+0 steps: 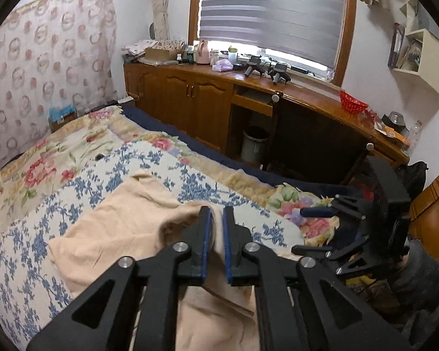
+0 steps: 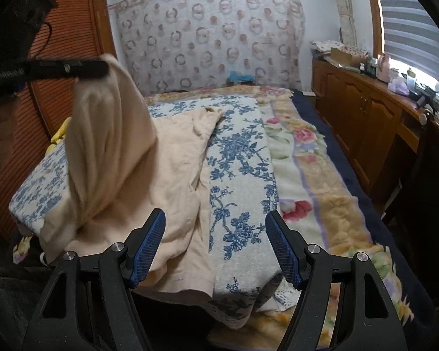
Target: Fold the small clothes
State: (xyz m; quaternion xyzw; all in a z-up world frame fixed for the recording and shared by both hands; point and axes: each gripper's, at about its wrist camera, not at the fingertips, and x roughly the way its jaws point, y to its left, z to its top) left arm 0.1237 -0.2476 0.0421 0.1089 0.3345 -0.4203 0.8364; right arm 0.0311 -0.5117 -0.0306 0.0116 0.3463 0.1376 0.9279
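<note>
Two tools: left tool (image 1: 216, 219) pinches the peach garment (image 2: 172, 161) aloft; right tool (image 2: 215, 228) gapes, empty

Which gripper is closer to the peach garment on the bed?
Left. The left gripper has a fold of the peach garment between its pads; the right gripper hovers open above its near hem, not touching.

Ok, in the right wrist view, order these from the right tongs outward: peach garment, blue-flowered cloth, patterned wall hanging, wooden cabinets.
1. peach garment and blue-flowered cloth, just ahead, too close to call.
2. wooden cabinets, right side.
3. patterned wall hanging, far wall.
</note>
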